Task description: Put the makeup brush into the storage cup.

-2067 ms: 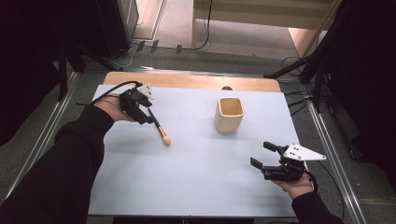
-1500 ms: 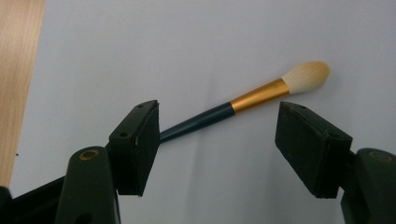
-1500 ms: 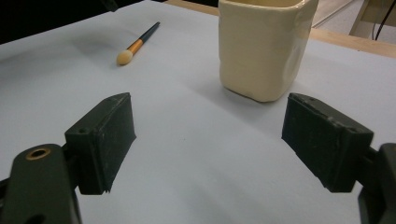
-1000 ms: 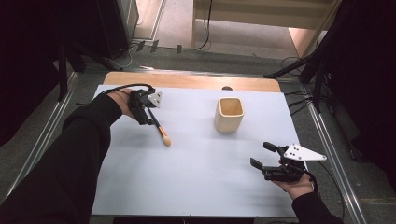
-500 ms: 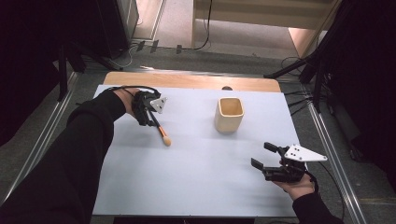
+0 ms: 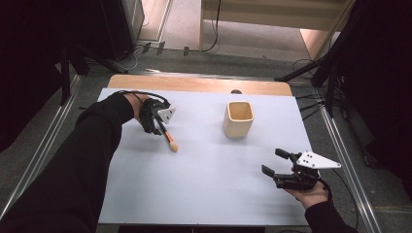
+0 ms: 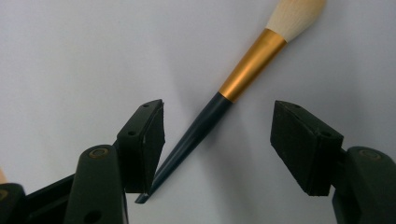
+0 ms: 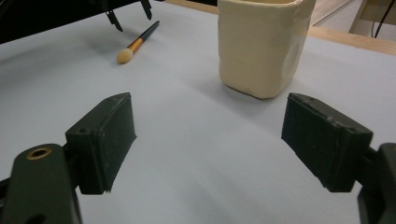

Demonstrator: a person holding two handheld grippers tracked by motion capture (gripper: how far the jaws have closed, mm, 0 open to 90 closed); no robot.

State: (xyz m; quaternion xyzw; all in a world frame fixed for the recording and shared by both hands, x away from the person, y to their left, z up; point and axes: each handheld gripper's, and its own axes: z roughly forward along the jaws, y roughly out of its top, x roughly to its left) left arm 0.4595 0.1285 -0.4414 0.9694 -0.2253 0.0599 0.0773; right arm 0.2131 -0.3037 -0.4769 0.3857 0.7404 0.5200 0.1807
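The left gripper [image 6: 156,127] hovered low over the dark tapered handle of a makeup brush with a gold metal ferrule and pale cream bristles [image 6: 167,137], which lay flat on the pale blue-grey table cover [image 6: 204,184] toward its far left part. In the left gripper view the brush [image 7: 224,93] ran slantwise between the two black jaws, its thin handle end just beside the pad [image 7: 154,140] at the left of that view, while the opposite pad stood well apart from it. The jaws had just been closing with the handle between them, yet they remained spread and did not pinch it (whether the near pad actually touched the handle could not be told).

The right gripper [image 6: 276,164] was held in a hand [image 6: 311,191] near the table's near right corner, its jaws spread wide with nothing between them. In the right gripper view a cream-coloured squarish ceramic cup [image 8: 261,44] stood upright ahead, with the brush [image 8: 135,44] well apart from it, farther off.
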